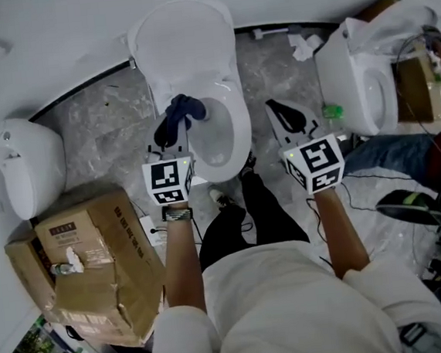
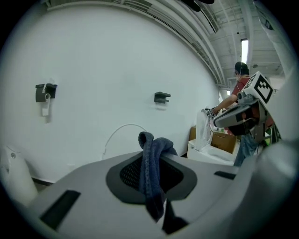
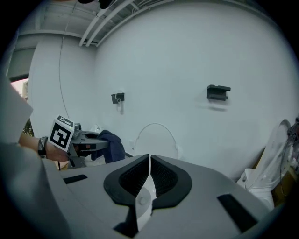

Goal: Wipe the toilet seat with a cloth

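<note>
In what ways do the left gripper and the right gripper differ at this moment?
The left gripper is shut on a dark blue cloth; the right gripper is shut on nothing. In the head view the left gripper is over the toilet bowl, the right gripper beside it, over the floor. Both carry a marker cube and face the white wall.

cloth over the toilet, cardboard box to its left.

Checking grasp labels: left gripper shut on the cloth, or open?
Shut: the left gripper pinches the blue cloth between its pads, ends draping out.
</note>
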A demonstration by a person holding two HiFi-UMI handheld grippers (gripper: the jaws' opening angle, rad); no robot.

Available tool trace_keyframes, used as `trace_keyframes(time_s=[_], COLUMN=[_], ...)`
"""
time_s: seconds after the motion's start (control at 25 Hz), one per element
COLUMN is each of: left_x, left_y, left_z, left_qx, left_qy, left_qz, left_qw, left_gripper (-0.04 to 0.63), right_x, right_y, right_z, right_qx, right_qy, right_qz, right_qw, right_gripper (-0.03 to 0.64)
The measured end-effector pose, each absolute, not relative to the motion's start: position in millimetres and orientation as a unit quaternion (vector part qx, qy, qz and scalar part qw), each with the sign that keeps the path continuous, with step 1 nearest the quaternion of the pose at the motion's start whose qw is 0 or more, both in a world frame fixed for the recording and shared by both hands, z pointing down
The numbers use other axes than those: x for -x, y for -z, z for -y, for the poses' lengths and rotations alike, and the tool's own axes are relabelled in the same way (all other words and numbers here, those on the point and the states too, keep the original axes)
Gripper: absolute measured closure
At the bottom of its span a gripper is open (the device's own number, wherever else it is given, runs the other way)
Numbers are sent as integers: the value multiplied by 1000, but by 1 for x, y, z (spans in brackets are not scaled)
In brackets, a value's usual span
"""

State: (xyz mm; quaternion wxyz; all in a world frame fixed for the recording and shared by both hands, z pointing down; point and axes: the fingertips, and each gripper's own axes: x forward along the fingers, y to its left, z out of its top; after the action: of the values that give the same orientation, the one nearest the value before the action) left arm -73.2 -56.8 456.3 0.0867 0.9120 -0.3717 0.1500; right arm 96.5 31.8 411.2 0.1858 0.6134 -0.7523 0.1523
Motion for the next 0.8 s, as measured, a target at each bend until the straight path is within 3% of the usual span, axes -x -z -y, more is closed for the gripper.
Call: trace_keyframes(time_s=[0.4, 0.8], left_x=[93, 98], left_y=[-375, -276], left_z=[2, -11], left_qx=[-919, -929], left_qy=[-128, -72], left_qz=[364, 363], left_qw=[87, 24], left_gripper=[557, 557], right_x=[-69, -50], right_y=[-331, -257], right_z=[-43, -61], right_qx=[-617, -623], right_qy=[-103, -45], right_qz=[761, 763], right_qw=[173, 163], right_gripper=[584, 584])
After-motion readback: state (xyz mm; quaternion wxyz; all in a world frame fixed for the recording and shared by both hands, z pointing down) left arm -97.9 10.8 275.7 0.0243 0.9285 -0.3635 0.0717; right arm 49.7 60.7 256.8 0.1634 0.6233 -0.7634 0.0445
